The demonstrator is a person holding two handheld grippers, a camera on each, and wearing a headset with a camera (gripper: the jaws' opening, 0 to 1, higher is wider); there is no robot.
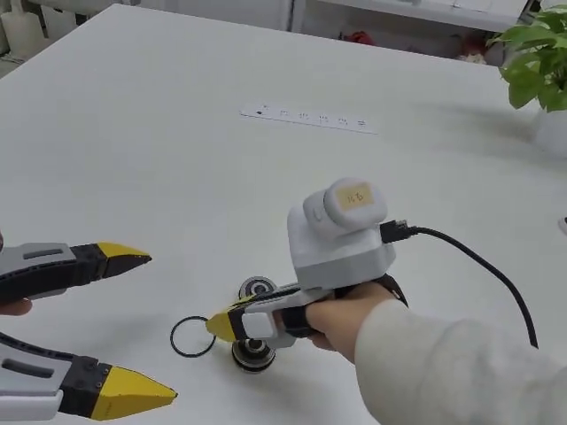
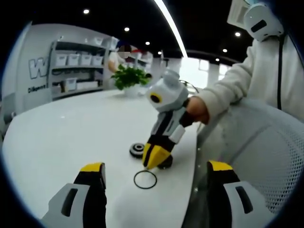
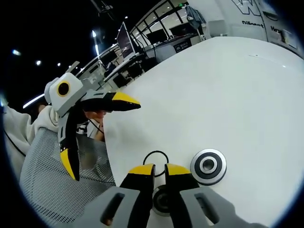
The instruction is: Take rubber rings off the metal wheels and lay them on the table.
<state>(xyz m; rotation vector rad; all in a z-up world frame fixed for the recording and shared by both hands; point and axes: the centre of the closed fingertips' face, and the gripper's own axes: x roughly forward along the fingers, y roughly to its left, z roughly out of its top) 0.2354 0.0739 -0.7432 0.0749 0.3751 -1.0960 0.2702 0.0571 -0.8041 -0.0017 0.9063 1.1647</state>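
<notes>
One rubber ring (image 1: 190, 336) already lies flat on the desk (image 1: 159, 133), so I judge that I am between rings, with the next wheel to be dealt with. In the head view the ring sits at nine o'clock from the near metal wheel (image 1: 252, 354). The far metal wheel (image 1: 258, 288) stands at twelve o'clock from the near one, just apart from it.

My right claw (image 1: 219, 326) hangs low over the near wheel, its yellow tips pressed almost together. They point toward the loose ring but do not touch it. In the right gripper view I see nothing pinched between them. My left claw (image 1: 159, 324) is spread wide at nine o'clock from the ring, off the desk and holding nothing.

Both wheels show a dark outer band. The fisheye is too coarse for me to say whether that is rubber or bare metal, so I would check before committing.

The next move probably calls for the left claw to come in and clamp a wheel steady. The right tips would then open slightly, catch the band's edge and peel it outward.
</notes>
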